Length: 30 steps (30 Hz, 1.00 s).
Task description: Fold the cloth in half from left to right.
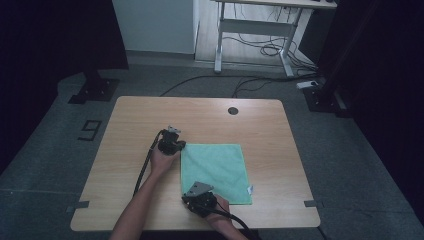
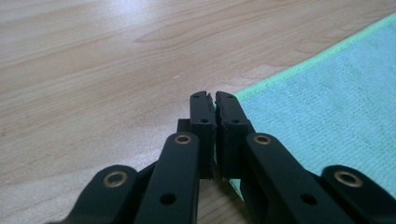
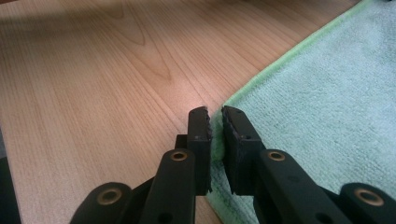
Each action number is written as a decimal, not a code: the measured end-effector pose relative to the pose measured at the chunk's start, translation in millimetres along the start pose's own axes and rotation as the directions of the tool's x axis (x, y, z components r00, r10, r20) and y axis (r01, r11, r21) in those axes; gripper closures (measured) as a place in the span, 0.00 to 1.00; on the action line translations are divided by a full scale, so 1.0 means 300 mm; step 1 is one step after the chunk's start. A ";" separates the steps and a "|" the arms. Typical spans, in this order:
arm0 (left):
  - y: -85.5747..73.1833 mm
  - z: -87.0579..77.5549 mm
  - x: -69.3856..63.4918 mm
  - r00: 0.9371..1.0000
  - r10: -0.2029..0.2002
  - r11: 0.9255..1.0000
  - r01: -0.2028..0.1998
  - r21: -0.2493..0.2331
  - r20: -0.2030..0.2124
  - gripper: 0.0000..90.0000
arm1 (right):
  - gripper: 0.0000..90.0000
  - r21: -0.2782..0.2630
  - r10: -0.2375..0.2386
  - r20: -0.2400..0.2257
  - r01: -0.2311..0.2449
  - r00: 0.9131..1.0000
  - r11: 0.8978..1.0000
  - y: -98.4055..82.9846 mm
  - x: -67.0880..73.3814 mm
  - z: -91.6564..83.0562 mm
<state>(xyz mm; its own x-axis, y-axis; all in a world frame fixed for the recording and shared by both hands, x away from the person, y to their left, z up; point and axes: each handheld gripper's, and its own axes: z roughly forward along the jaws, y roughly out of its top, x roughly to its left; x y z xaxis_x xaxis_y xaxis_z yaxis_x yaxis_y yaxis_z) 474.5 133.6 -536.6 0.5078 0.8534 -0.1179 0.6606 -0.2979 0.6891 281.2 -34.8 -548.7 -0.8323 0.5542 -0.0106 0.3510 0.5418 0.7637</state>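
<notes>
We see a green cloth (image 1: 216, 171) lying flat and spread out on the wooden table (image 1: 125, 125), in its near half and a little right of the middle, nearly square and slightly longer from the far edge toward the near edge, its sides running almost parallel to the table's edges with a slight turn. A small white label (image 1: 250, 189) sticks out at the cloth's near right corner. The left gripper (image 1: 179, 146) sits at the cloth's far left corner; in the left gripper view its jaws stand together, with a thin sliver of the green hem (image 2: 215, 106) pinched between them, so we read it as clamped on that corner. The right gripper (image 1: 194, 196) rests at the cloth's near left corner; in the right gripper view its jaws are nearly together, with a narrow gap, and the cloth's edge (image 3: 216, 154) rises into that gap, so it appears clamped on the corner, though we cannot tell how firmly the pads press. A forearm (image 1: 137, 210) comes in from the near edge toward the left gripper, with a black cable (image 1: 143, 170) trailing beside it. The table has a pale wood grain, rounded corners and a dark round cable hole (image 1: 233, 110) near the middle of its far edge. Around it lies a grey carpet floor (image 1: 45, 150) with a "9" mark (image 1: 89, 130) to the table's left, cables (image 1: 260, 50) under a white desk frame (image 1: 260, 30) farther back, and dark curtains at both sides.
</notes>
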 end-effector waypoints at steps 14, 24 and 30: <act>0.078 -0.087 -0.032 1.000 0.021 0.998 -0.021 -0.057 0.006 0.97 | 0.97 -0.103 0.030 -0.006 -0.030 1.000 0.994 0.038 0.027 -0.034; 0.141 -0.157 -0.064 0.998 0.058 0.994 -0.058 -0.095 0.000 0.97 | 0.97 -0.146 0.039 -0.024 -0.042 0.999 0.988 0.091 0.036 -0.053; 0.143 -0.164 -0.066 0.998 0.059 0.995 -0.059 -0.084 -0.012 0.97 | 0.97 -0.180 0.033 -0.024 -0.037 0.999 0.983 0.120 0.048 -0.072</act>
<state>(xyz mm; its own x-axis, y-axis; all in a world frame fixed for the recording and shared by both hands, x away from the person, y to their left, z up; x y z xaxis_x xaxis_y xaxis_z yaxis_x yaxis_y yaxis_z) 465.5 124.9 -469.4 0.5390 0.8395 -0.0688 0.5803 -0.3109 0.7527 272.5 -20.8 -507.5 -0.8301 0.5568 0.0300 0.2984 0.3981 0.8674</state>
